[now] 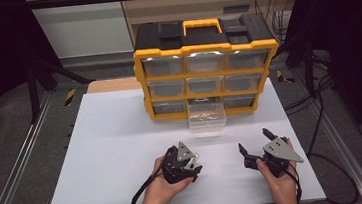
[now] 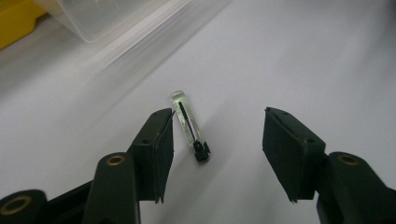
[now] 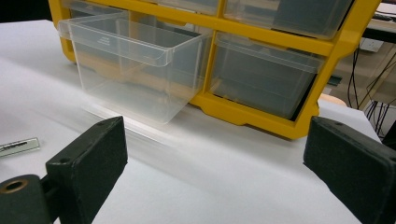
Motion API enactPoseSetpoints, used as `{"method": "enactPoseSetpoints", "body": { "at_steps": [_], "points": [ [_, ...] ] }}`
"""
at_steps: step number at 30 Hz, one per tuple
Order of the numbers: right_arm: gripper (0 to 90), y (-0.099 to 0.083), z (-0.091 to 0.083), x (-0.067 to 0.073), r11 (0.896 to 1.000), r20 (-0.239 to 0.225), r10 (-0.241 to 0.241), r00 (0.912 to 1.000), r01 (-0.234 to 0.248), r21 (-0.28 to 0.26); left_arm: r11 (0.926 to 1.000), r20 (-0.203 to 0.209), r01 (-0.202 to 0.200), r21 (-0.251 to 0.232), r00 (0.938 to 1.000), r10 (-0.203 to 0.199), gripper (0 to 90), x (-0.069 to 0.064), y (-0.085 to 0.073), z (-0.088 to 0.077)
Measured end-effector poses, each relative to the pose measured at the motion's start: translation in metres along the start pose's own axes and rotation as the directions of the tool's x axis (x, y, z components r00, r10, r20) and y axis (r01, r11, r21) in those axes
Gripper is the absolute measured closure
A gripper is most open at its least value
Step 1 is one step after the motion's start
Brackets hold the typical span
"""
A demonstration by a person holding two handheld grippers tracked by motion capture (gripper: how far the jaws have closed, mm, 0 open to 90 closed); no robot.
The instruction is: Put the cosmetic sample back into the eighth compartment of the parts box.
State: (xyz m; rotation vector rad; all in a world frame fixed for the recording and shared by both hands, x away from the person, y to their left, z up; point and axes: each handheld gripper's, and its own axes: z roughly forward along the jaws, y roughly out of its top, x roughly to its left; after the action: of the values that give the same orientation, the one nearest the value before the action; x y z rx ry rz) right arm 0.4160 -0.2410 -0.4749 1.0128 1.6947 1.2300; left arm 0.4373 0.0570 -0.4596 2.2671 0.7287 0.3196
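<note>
While held low over the near part of the white table (image 1: 102, 139), left gripper (image 2: 217, 140) with jaws spread, nothing pinched. Between them, flat on the table and close to the left jaw without clear contact, a small clear tube (image 2: 188, 123) with a black pin inside and a black cap at its near end. In the high view, left gripper (image 1: 187, 161) at near centre, right gripper (image 1: 256, 142) well apart to its right, jaws wide and empty. In the right gripper view, the tube (image 3: 18, 146) at the left edge. Farther off, a clear drawer (image 1: 206, 115) pulled out from the bottom row, middle slot, of the yellow and black cabinet (image 1: 206, 69) at the far side.
</note>
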Motion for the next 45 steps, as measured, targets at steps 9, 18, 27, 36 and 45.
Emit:
{"method": "enactPoseSetpoints", "body": {
  "at_steps": [9,18,27,36,45],
  "points": [
    [6.5,0.0,-0.001,-0.002,1.0,0.006,0.01,0.9999,-0.01,-0.005,0.9999,0.004,0.017,-0.001,0.9999,-0.017,48.1,-0.004,0.0,0.006],
    [6.6,-0.001,0.001,-0.001,1.0,0.004,-0.003,1.0,0.003,0.007,0.9997,-0.009,0.02,0.012,0.9998,-0.02,50.8,-0.004,0.0,0.012],
    [6.6,-0.001,0.002,0.001,1.0,-0.001,-0.01,1.0,0.01,0.013,0.9983,-0.032,0.057,0.005,0.9979,-0.057,56.6,0.005,-0.001,0.021],
    [6.7,-0.001,0.002,0.001,1.0,0.0,-0.012,0.9999,0.012,0.016,0.9967,-0.029,0.08,0.008,0.9964,-0.08,66.6,0.009,-0.001,0.028],
    [6.6,-0.001,0.002,0.001,1.0,-0.001,-0.014,0.9999,0.014,0.017,0.9957,-0.033,0.093,0.003,0.9952,-0.092,74.3,0.012,-0.001,0.031]
  ]
}}
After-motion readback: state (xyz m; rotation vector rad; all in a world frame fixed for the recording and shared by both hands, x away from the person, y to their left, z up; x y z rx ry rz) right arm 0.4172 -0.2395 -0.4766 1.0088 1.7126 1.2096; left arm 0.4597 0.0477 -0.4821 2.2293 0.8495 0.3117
